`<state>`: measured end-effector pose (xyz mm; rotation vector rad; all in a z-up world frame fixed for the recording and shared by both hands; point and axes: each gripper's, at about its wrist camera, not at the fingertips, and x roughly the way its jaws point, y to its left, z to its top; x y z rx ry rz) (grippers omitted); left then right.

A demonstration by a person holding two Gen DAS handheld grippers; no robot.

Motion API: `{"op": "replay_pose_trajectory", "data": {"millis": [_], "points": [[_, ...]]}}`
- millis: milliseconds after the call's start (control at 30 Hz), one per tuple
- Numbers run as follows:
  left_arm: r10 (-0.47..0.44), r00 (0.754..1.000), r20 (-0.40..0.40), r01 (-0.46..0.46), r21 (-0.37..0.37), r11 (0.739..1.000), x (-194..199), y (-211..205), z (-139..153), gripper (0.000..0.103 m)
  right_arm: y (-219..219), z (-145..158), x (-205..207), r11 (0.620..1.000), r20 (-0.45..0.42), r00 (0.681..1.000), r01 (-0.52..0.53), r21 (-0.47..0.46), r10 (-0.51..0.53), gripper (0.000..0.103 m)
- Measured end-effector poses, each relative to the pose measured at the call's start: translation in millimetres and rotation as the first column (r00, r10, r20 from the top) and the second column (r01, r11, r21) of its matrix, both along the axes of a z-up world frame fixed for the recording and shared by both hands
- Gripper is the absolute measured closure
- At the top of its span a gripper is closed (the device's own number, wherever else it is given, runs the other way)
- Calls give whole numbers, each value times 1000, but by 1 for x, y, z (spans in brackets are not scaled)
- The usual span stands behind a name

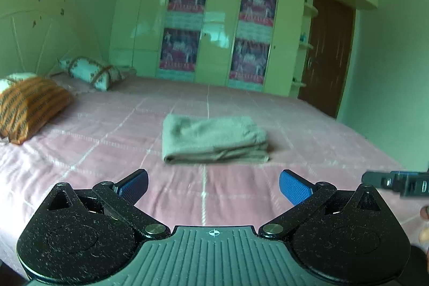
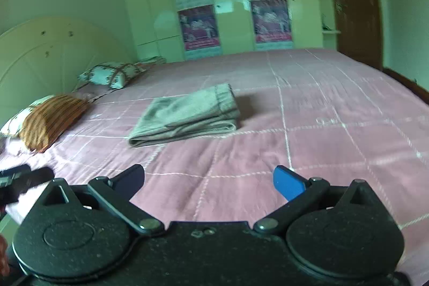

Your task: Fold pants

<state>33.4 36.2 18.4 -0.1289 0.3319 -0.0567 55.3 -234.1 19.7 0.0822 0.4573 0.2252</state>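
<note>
**A:** What do you see from the left wrist?

**B:** The left claw (image 1: 213,186) is empty, with its blue-padded fingers wide apart, above the pink quilted bed cover with white grid lines (image 1: 107,141). The grey-beige soft cloth pants, folded into a flat rectangular bundle (image 1: 214,138), lie straight ahead of it on the bed, well apart from the tips. The long axis of the bundle runs across the view, left to right, and the layered edges face the claw. At the right border a dark part, maybe the right claw (image 1: 396,182), comes in, but it is blurred and I cannot be sure.

**A:** And from the right wrist?

**B:** The right claw (image 2: 209,182) also stands spread and holds nothing. Here the folded pants (image 2: 185,115) lie ahead and a little to the left, turned at an angle, with the stitched hem end at the far right. An orange striped pillow (image 2: 51,119) lies by the headboard, away from the bundle.

**A:** Which claw is nearer?

**B:** I judge the left one, because the bundle is centred before it. The fold looks finished, or nearly so.
</note>
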Motion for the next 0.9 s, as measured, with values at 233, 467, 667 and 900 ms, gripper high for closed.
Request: {"op": "replay_pose_trajectory", "data": {"millis": [233,467,667,900], "points": [[66,996,59,-69,56,996,-31,-17,15,0,0,20,-23,999,146,989,19,36,-24,10],[70,996,61,-75,92,993,-34,-16,17,0,19,26,-31,1000,182,983,11,6,-12,14],[92,995,45,-94,57,994,-31,-9,13,0,23,25,-33,1000,181,984,7,-10,-5,14],[73,997,36,-76,82,994,-27,-18,7,0,17,24,-30,1000,171,985,17,5,-18,14]]}}
